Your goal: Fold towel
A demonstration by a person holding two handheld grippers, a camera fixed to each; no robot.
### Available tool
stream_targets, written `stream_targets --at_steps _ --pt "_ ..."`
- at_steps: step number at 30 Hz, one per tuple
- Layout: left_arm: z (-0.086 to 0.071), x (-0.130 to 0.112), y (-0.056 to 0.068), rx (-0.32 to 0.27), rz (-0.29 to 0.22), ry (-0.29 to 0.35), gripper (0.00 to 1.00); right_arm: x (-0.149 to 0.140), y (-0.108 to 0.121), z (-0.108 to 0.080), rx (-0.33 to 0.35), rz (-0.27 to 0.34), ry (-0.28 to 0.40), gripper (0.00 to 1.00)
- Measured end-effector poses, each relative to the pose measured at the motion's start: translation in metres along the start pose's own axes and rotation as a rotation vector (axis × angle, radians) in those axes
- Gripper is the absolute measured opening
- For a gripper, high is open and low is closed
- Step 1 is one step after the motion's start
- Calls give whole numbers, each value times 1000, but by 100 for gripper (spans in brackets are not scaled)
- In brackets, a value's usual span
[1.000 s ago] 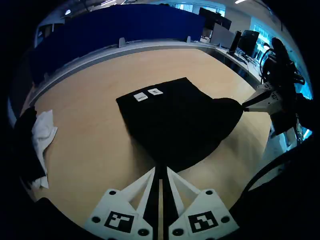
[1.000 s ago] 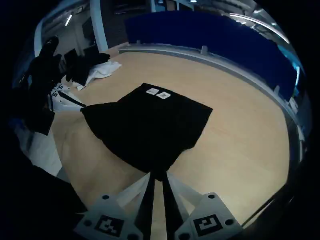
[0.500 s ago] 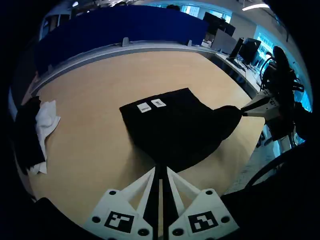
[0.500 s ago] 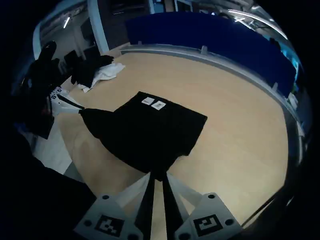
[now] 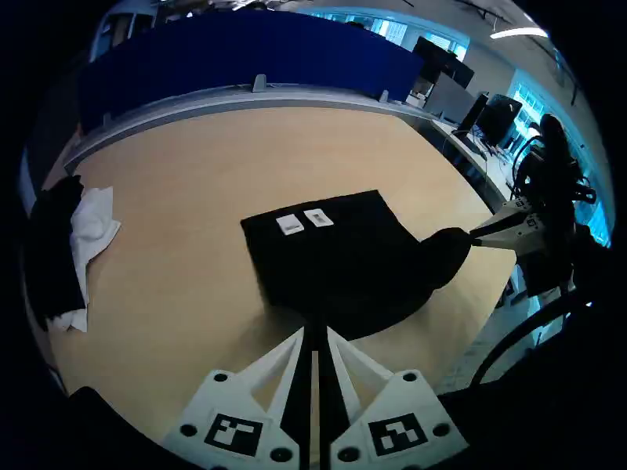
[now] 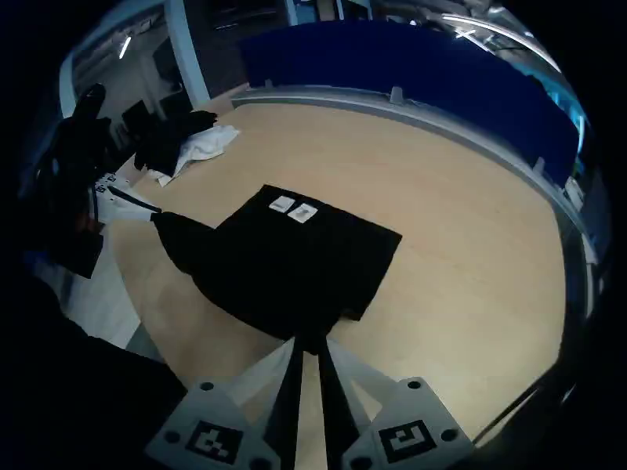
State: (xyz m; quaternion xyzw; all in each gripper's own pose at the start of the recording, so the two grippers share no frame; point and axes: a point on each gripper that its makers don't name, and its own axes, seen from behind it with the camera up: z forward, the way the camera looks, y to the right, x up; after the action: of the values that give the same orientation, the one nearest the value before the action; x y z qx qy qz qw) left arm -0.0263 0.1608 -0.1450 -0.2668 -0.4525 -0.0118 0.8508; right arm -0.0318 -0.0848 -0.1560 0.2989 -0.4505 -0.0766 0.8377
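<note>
A black towel (image 5: 345,258) with two white labels (image 5: 304,221) lies on the wooden table (image 5: 196,180), its near edge lifted. My left gripper (image 5: 317,333) is shut on one near corner of the towel. In the left gripper view the right gripper (image 5: 478,233) holds the other corner at the right. In the right gripper view the towel (image 6: 298,258) hangs from my right gripper (image 6: 309,341), which is shut on its corner, and the left gripper (image 6: 149,211) pinches the far corner at the left.
A pile of white and black cloths (image 5: 74,243) lies at the table's left edge, and the cloths (image 6: 184,141) sit at the far left in the right gripper view. A blue partition (image 5: 235,47) runs behind the table. Monitors (image 5: 470,86) stand at the back right.
Both grippers have risen and pulled back with the towel's near corners. The towel looks smaller and farther off, and its flat part has slid a little.
</note>
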Motion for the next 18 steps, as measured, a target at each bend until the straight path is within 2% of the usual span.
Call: stream_targets --at_steps 11,18 --pt "29 41 -22 3 -32 21 5 33 37 29 -18 4 16 13" --pt "54 55 -33 -3 -37 5 5 43 59 55 -25 14 1 13"
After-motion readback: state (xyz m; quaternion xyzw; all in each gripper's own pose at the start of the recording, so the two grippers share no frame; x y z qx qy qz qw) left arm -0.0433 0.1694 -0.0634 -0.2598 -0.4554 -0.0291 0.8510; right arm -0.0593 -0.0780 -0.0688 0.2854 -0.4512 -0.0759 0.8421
